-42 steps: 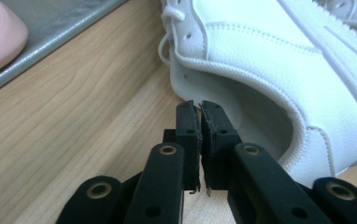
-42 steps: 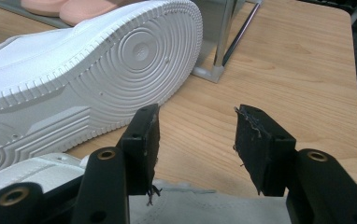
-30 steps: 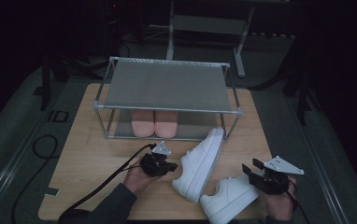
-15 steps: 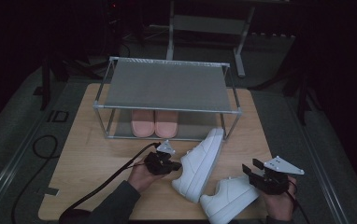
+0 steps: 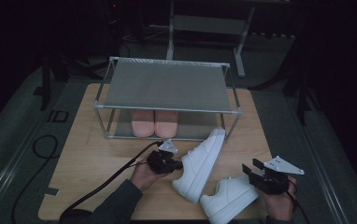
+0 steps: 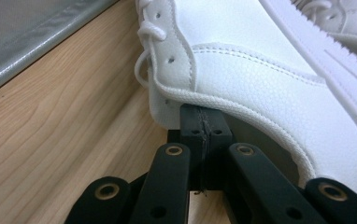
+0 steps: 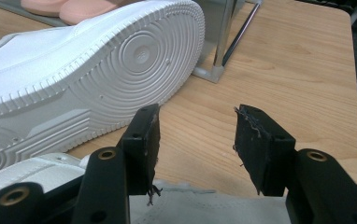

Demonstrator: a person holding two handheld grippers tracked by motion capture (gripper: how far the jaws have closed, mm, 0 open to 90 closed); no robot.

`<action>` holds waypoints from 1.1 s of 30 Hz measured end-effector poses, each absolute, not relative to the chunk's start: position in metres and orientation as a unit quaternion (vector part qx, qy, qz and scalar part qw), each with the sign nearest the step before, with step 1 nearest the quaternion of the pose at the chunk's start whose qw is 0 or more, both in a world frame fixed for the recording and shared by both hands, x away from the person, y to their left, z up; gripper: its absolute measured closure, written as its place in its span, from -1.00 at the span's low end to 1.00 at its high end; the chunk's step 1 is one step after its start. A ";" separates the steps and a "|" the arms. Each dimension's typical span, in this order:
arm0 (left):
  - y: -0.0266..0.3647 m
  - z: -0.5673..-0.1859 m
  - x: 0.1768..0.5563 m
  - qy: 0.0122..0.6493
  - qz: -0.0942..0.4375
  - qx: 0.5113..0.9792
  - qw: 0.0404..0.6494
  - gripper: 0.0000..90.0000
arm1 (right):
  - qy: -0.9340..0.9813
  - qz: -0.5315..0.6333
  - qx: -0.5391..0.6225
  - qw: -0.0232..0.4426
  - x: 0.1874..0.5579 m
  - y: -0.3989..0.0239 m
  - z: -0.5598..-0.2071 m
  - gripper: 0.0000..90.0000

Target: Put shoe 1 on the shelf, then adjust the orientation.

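Note:
A white sneaker lies tipped on its side in front of the rack, its ribbed sole facing my right gripper. My left gripper is shut. In the left gripper view its pads meet just under the sneaker's collar edge, with nothing visible between them. A second white sneaker lies upright at the table's front edge. My right gripper stands open over its heel end, the jaws wide apart with bare wood between them.
A metal shoe rack with a grey mesh top stands at the back of the wooden table. A pair of pink slippers sits on its lower shelf. The rack's front right leg stands close to the tipped sneaker's toe.
My left gripper has edged a little to the right, closer against the tipped sneaker. The right gripper and both sneakers have stayed where they were.

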State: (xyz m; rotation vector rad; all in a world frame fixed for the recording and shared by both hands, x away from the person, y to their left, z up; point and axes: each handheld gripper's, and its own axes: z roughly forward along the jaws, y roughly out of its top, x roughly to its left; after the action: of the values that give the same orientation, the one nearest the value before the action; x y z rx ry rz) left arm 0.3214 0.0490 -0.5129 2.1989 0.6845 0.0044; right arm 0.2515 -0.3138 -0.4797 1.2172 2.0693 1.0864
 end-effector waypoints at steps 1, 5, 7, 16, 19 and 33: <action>0.049 -0.512 0.321 0.272 0.001 0.871 0.408 0.99 | 0.760 0.399 0.447 0.250 0.252 -0.314 -0.480 0.10; 0.049 -0.511 0.322 0.272 0.003 0.871 0.410 0.99 | 0.760 0.399 0.448 0.251 0.252 -0.314 -0.480 0.10; 0.049 -0.510 0.322 0.273 0.002 0.870 0.411 0.99 | 0.760 0.399 0.448 0.251 0.252 -0.314 -0.480 0.10; 0.043 -0.503 0.321 0.264 0.007 0.871 0.415 0.99 | 0.761 0.398 0.447 0.251 0.251 -0.314 -0.480 0.10; 0.041 -0.501 0.320 0.262 0.008 0.870 0.417 0.99 | 0.760 0.398 0.448 0.251 0.251 -0.314 -0.480 0.10; 0.028 -0.486 0.320 0.243 0.010 0.870 0.429 0.99 | 0.761 0.398 0.447 0.252 0.252 -0.313 -0.480 0.10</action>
State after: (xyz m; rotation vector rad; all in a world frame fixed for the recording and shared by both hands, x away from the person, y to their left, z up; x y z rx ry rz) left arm 0.3202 0.0281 -0.4861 2.1718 0.6066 0.0245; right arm 0.2515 -0.3133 -0.4798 1.2158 2.0694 1.0826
